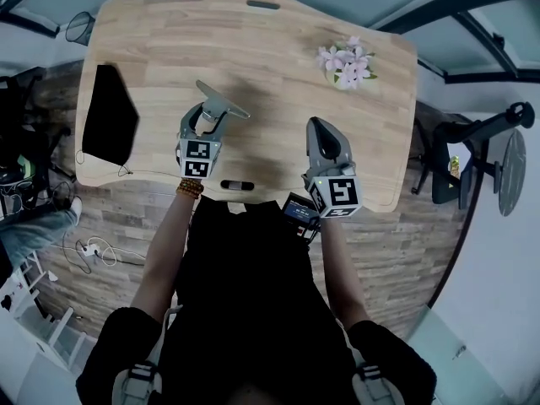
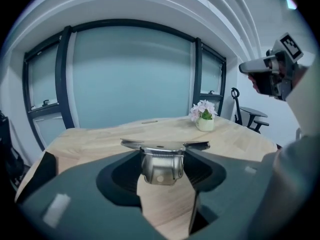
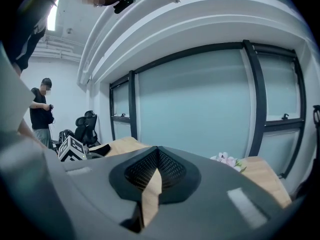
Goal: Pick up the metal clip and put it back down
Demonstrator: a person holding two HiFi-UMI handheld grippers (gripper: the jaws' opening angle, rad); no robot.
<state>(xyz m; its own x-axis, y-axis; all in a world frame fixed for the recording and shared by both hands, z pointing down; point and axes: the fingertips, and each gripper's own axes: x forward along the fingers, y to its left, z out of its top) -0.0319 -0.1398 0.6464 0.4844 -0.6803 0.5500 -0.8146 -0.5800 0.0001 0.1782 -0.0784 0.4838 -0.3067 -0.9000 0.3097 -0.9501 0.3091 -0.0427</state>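
The metal clip [image 1: 221, 102] is a silver spring clamp with flat wings. It sits between the jaws of my left gripper [image 1: 207, 118], which is shut on it over the left middle of the wooden table [image 1: 278, 49]. In the left gripper view the clip [image 2: 161, 165] fills the gap between the jaws, wings spread on top and tabletop showing beneath it. My right gripper [image 1: 321, 130] hovers over the right side of the table, apart from the clip. Its jaws are shut together with nothing between them [image 3: 157, 151].
A small pot of pink flowers [image 1: 347, 63] stands at the back right of the table. A black flat object [image 1: 108, 115] lies at the left edge and a small dark item [image 1: 236, 185] at the front edge. An office chair [image 1: 472, 154] stands to the right. A person [image 3: 40, 111] stands far off.
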